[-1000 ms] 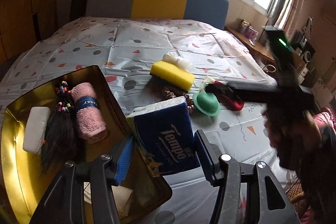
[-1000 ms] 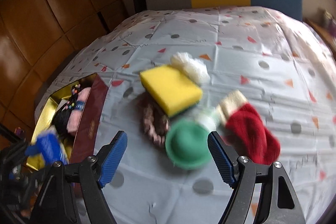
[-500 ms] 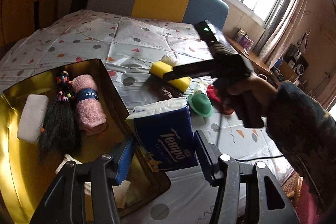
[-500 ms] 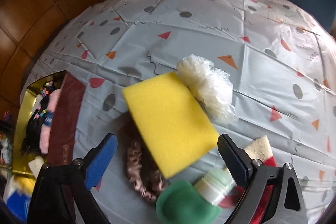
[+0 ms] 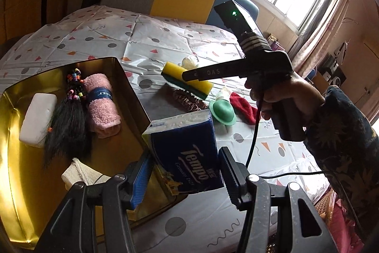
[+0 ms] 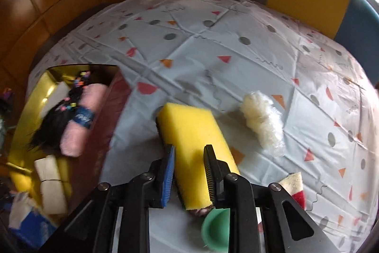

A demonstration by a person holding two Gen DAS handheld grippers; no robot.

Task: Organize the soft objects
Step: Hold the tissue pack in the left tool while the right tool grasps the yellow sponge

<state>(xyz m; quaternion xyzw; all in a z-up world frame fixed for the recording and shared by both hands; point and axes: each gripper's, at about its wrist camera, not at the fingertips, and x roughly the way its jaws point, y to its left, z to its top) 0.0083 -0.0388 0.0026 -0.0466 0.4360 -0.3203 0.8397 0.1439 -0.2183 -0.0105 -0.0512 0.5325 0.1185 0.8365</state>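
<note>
Patterned bedspread: left gripper (image 5: 182, 172) clamps tissue pack (image 5: 187, 153) above gold tray (image 5: 16, 181); right gripper (image 6: 189, 170) squeezes yellow sponge (image 6: 189, 132); lifting seems next.

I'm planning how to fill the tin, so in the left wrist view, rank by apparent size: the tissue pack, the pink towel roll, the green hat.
1. Tissue pack, though it sits nearest the camera, between the left gripper's fingers, so inflated.
2. Pink towel roll.
3. Green hat, farther off, so perhaps understated.
</note>
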